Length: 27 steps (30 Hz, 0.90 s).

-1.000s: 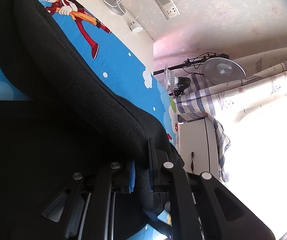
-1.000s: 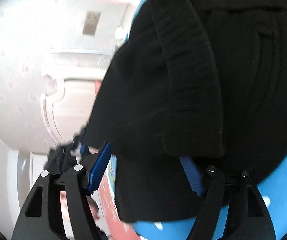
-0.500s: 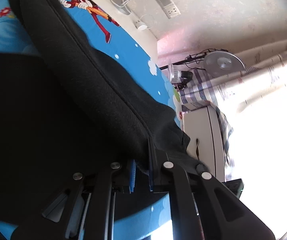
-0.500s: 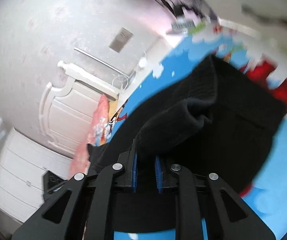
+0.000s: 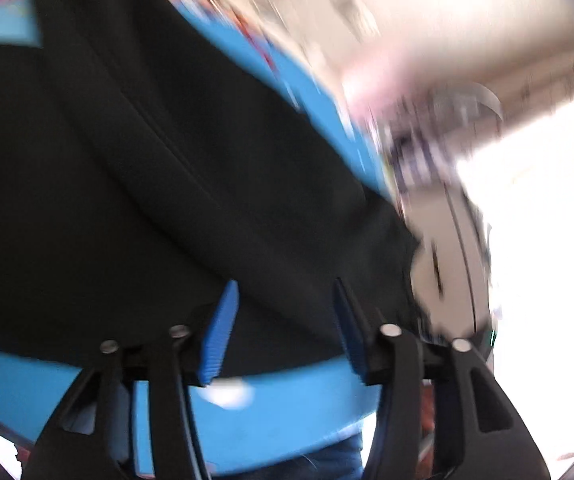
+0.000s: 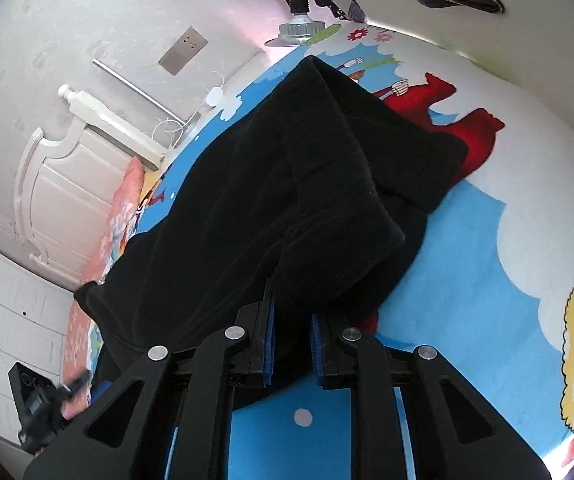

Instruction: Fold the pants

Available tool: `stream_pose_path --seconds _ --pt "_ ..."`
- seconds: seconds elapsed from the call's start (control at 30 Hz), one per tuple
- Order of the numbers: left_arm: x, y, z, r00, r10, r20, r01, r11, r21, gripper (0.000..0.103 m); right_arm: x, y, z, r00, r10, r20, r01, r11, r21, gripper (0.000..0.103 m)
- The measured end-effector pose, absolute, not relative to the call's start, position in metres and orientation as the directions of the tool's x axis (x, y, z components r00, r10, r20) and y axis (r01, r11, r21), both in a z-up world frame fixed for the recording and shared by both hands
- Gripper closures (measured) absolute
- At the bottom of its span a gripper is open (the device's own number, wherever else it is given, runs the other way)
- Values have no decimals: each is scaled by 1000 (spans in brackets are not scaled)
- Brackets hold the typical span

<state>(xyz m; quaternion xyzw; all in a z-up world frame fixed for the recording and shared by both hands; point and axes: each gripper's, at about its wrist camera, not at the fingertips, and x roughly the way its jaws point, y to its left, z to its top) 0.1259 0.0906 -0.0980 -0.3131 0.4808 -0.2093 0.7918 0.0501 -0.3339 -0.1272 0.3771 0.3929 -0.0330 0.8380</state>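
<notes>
Black pants (image 6: 271, 184) lie bunched and partly folded on a bed with a blue cartoon-print sheet (image 6: 467, 280). Right gripper (image 6: 291, 320): jaws clenched on a thick fold of the pants at their near edge, cloth pinched between the blue pads (image 6: 267, 340). Left gripper (image 5: 283, 320): jaws have just been opening and now stand released, blue pads apart, with the dark cloth lying beyond and between them but not pressed. The left view is heavily motion-blurred. White headboard (image 6: 59, 184) and wall socket (image 6: 183, 50) behind the bed.
</notes>
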Motion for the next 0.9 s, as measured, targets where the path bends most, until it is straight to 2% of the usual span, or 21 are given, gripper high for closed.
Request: stream_pose_path --seconds 0.13,0.23,0.33,0.5,0.7,0.77,0.9 --pt "175 210 -85 654 -386 -650 -198 742 -640 49 49 -340 -123 704 263 -660 333 699 633 84" --pt "223 283 -99 687 -311 -657 -324 677 -660 49 63 -334 -120 704 268 -658 331 696 637 84" --pt "265 329 -121 670 -294 -681 -422 604 -676 50 65 -334 -117 704 277 -654 331 687 647 83" --pt "304 380 -147 696 -343 -631 -470 447 -761 51 66 -336 -115 704 294 -647 323 678 660 83" --pt "321 439 -162 744 -277 -607 -533 300 -791 51 73 -339 -110 698 315 -643 311 675 669 82" --pt "326 451 -172 749 -290 -596 -540 254 -803 51 74 -340 -111 700 320 -638 305 674 673 79" --pt "347 458 -175 763 -315 -565 -505 256 -824 51 79 -336 -108 704 333 -628 290 673 681 65"
